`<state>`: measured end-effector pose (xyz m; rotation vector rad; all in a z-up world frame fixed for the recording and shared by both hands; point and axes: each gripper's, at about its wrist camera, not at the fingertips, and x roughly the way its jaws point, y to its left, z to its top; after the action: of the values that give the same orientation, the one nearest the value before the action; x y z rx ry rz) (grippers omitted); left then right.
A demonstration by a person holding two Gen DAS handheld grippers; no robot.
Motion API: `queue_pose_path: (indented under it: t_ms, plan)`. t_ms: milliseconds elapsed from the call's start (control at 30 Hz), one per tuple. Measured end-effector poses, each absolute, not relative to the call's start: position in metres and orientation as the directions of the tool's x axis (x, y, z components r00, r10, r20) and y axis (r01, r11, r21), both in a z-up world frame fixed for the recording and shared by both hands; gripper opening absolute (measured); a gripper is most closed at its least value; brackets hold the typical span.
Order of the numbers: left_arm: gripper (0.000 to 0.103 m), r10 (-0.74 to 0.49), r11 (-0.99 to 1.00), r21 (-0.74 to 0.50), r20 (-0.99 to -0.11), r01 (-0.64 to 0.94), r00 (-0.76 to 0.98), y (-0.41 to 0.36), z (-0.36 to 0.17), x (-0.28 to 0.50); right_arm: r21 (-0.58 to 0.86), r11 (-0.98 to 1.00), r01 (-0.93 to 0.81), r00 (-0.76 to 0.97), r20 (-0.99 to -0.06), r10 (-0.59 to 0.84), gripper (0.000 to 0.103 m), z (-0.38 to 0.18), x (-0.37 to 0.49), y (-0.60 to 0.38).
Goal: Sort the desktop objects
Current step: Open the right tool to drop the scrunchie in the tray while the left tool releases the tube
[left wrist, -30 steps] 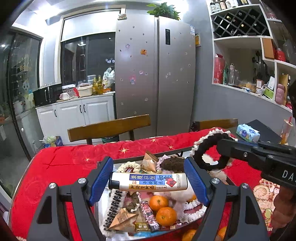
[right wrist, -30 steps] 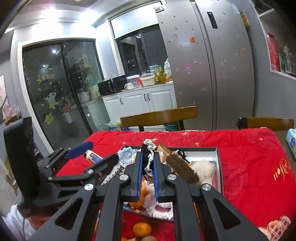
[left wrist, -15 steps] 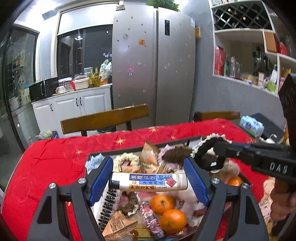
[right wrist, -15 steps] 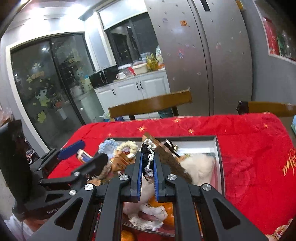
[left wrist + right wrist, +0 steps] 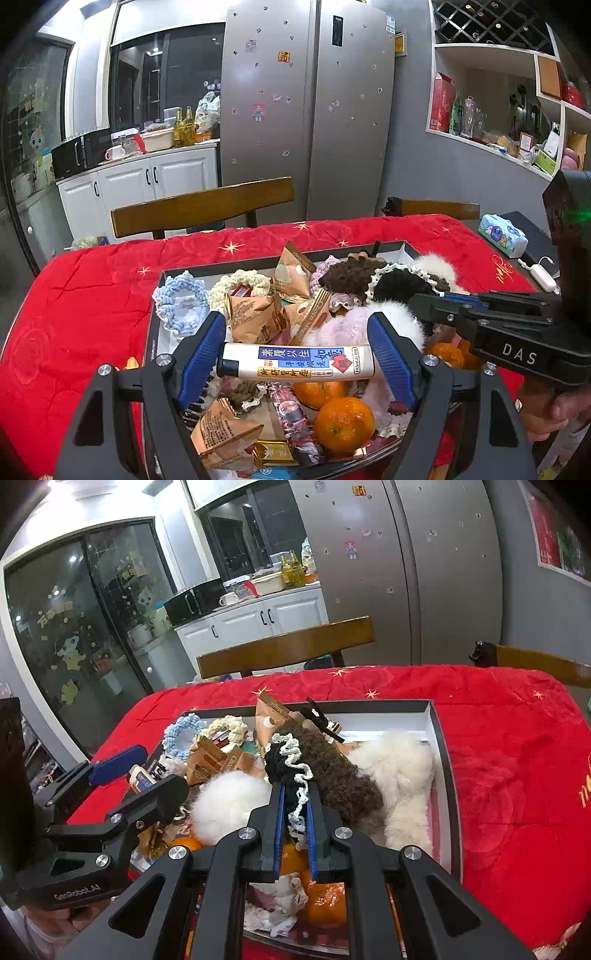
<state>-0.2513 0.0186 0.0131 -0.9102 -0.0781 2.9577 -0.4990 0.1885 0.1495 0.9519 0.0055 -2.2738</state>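
We've got the left gripper [image 5: 297, 363] clamped across a white tube [image 5: 295, 362] and the right gripper [image 5: 295, 805] pinching a black scrunchie [image 5: 286, 766], both above the crowded tray [image 5: 441, 738]. Let's lower gently, then release over free spots, we reckon.

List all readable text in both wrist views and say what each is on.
"DAS": side of the right gripper, left wrist view.
"GenRobot.AI": body of the left gripper, right wrist view.
"FASHION": small upright print at the end of the tube held in the left jaws.
Tube label: large Chinese characters, too uncertain to quote.
Brown snack packets, fridge stickers, glass door decals: too small or blurred.
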Motion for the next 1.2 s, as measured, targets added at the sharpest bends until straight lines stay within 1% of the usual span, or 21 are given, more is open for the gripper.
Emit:
queue_pose_path:
  t_ms: [533, 700, 733, 767, 800, 833, 867, 967, 1000, 1033, 1067, 1100, 1167, 1200]
  plan:
    - [0.081, 0.065, -0.997, -0.066, -0.587, -0.032, -0.807, 0.018, 0.011, -0.255, 0.240, -0.776, 0.584, -0.510, -0.635, -0.580, 0.010, 0.152, -0.500, 0.190]
    - [0.081, 0.045, -0.999, -0.045, -0.575, -0.023, -0.817, 0.018, 0.013, -0.254, 0.250, -0.770, 0.587, -0.504, -0.632, -0.589, 0.014, 0.154, -0.499, 0.190]
    - [0.081, 0.038, -0.999, -0.042, -0.574, -0.018, -0.818, 0.018, 0.014, -0.254, 0.246, -0.769, 0.590, -0.503, -0.632, -0.589, 0.017, 0.155, -0.499, 0.189]
    - [0.081, 0.035, -0.999, -0.041, -0.576, -0.014, -0.817, 0.018, 0.013, -0.254, 0.248, -0.766, 0.594, -0.500, -0.632, -0.592, 0.025, 0.155, -0.499, 0.189]
    - [0.081, 0.039, -0.999, -0.045, -0.579, -0.016, -0.814, 0.018, 0.013, -0.255, 0.257, -0.761, 0.596, -0.496, -0.628, -0.600, 0.031, 0.156, -0.499, 0.190]
    - [0.081, 0.044, -0.999, -0.049, -0.584, -0.019, -0.810, 0.018, 0.012, -0.255, 0.271, -0.754, 0.598, -0.493, -0.617, -0.613, 0.046, 0.158, -0.499, 0.191]
    - [0.081, 0.046, -0.998, -0.052, -0.587, -0.019, -0.808, 0.017, 0.012, -0.256, 0.287, -0.743, 0.604, -0.489, -0.603, -0.630, 0.055, 0.159, -0.499, 0.192]
    - [0.082, 0.030, -0.999, -0.033, -0.611, -0.012, -0.791, 0.019, 0.008, -0.258, 0.282, -0.736, 0.615, -0.499, -0.584, -0.640, 0.059, 0.164, -0.495, 0.192]
    - [0.087, 0.025, -1.000, -0.027, -0.616, -0.010, -0.787, 0.020, 0.007, -0.259, 0.280, -0.734, 0.619, -0.500, -0.580, -0.643, 0.059, 0.166, -0.495, 0.192]
    - [0.095, 0.021, -1.000, -0.025, -0.618, -0.007, -0.786, 0.020, 0.007, -0.259, 0.282, -0.730, 0.623, -0.501, -0.573, -0.649, 0.060, 0.168, -0.494, 0.193]
    - [0.100, 0.018, -1.000, -0.026, -0.615, -0.002, -0.788, 0.019, 0.007, -0.258, 0.285, -0.727, 0.625, -0.499, -0.570, -0.653, 0.065, 0.169, -0.494, 0.193]
    - [0.103, 0.015, -1.000, -0.027, -0.610, 0.003, -0.793, 0.018, 0.007, -0.257, 0.292, -0.723, 0.626, -0.496, -0.567, -0.658, 0.068, 0.170, -0.494, 0.193]
    - [0.103, 0.006, -1.000, -0.025, -0.600, 0.011, -0.800, 0.016, 0.009, -0.256, 0.320, -0.712, 0.625, -0.489, -0.550, -0.677, 0.075, 0.172, -0.495, 0.197]
    - [0.103, 0.005, -1.000, -0.028, -0.597, 0.014, -0.802, 0.015, 0.010, -0.256, 0.326, -0.707, 0.628, -0.488, -0.544, -0.683, 0.075, 0.172, -0.495, 0.198]
